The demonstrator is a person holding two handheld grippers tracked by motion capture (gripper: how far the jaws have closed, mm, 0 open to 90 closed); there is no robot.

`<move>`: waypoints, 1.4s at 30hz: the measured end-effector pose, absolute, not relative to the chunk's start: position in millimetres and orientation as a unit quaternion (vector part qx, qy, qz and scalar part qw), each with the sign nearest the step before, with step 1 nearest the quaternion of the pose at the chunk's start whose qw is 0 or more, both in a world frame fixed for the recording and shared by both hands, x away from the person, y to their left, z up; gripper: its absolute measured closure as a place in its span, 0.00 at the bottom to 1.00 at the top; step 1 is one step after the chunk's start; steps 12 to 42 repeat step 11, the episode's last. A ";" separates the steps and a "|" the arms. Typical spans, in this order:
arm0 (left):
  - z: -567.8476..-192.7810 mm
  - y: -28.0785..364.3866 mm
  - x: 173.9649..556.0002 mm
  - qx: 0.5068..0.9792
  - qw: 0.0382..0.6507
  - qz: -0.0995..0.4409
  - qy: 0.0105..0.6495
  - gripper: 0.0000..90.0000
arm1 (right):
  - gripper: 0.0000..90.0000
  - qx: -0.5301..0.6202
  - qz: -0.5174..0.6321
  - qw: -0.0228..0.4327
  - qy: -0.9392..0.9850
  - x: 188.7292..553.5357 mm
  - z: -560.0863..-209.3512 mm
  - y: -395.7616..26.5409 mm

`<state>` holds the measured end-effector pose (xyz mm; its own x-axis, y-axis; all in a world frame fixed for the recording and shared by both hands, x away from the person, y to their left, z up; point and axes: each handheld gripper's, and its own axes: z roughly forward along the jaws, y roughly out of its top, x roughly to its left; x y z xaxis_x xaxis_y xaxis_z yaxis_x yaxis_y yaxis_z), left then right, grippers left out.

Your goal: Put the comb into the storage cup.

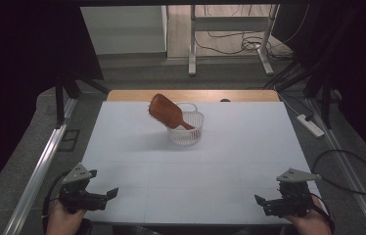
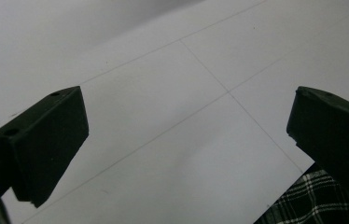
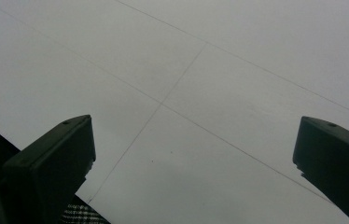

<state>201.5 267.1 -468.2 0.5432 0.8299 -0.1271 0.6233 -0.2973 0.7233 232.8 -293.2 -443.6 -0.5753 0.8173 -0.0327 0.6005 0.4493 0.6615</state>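
We work at a white table top [image 1: 137, 191] scored with thin grid lines, its far edge showing a strip of pale wood. Around it the room is dim: dark curtains hang on both sides, a grey floor runs past the table, a white desk frame [image 1: 230, 34] stands beyond with cables looped under it, and a power strip [image 1: 310, 125] lies on the floor to the right.

Toward the far middle of the table stands a small white slotted basket [image 1: 187, 133]. A reddish-brown wooden paddle hairbrush [image 1: 166, 112] leans in it, handle end down inside the basket against its right wall. Its long axis tilts from lower right to upper left, so the broad head sticks up and out over the basket's left rim, pointing away to the far left, with the bristle side facing down and left.

Our left gripper [image 1: 103, 196] sits at the near left corner of the table and our right gripper [image 1: 263, 202] at the near right corner, both well apart from the basket. Each points inward along the near edge. In the left gripper view and the right gripper view, the jaws stand wide apart with bare table between them, holding nothing. A patch of checked cloth [image 2: 303, 203] shows past the table edge.
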 end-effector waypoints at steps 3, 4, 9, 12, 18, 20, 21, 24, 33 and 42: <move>-468.3 266.5 200.4 0.796 0.370 0.138 0.458 0.00 | 0.00 0.427 0.307 0.176 0.832 232.8 -443.5 -293.5; -468.5 266.3 200.0 0.797 0.369 0.136 0.458 0.00 | 0.00 0.427 0.308 0.176 0.832 232.9 -443.5 -293.5; -469.0 267.7 201.4 0.796 0.373 0.127 0.460 0.00 | 0.00 0.427 0.306 0.176 0.833 233.0 -443.6 -293.5; -469.0 268.1 201.9 0.795 0.376 0.124 0.460 0.00 | 0.00 0.426 0.305 0.175 0.833 233.2 -444.2 -293.8; -469.0 268.1 201.9 0.795 0.376 0.124 0.460 0.00 | 0.00 0.426 0.305 0.175 0.833 233.2 -444.2 -293.8; -469.0 268.1 201.9 0.795 0.376 0.124 0.460 0.00 | 0.00 0.426 0.305 0.175 0.833 233.2 -444.2 -293.8; -469.0 268.1 201.9 0.795 0.376 0.124 0.460 0.00 | 0.00 0.426 0.305 0.175 0.833 233.2 -444.2 -293.8; -469.0 268.1 201.9 0.795 0.376 0.124 0.460 0.00 | 0.00 0.426 0.305 0.175 0.833 233.2 -444.2 -293.8; -469.0 268.1 201.9 0.795 0.376 0.124 0.460 0.00 | 0.00 0.426 0.305 0.175 0.833 233.2 -444.2 -293.8; -469.0 268.1 201.9 0.795 0.376 0.124 0.460 0.00 | 0.00 0.426 0.305 0.175 0.833 233.2 -444.2 -293.8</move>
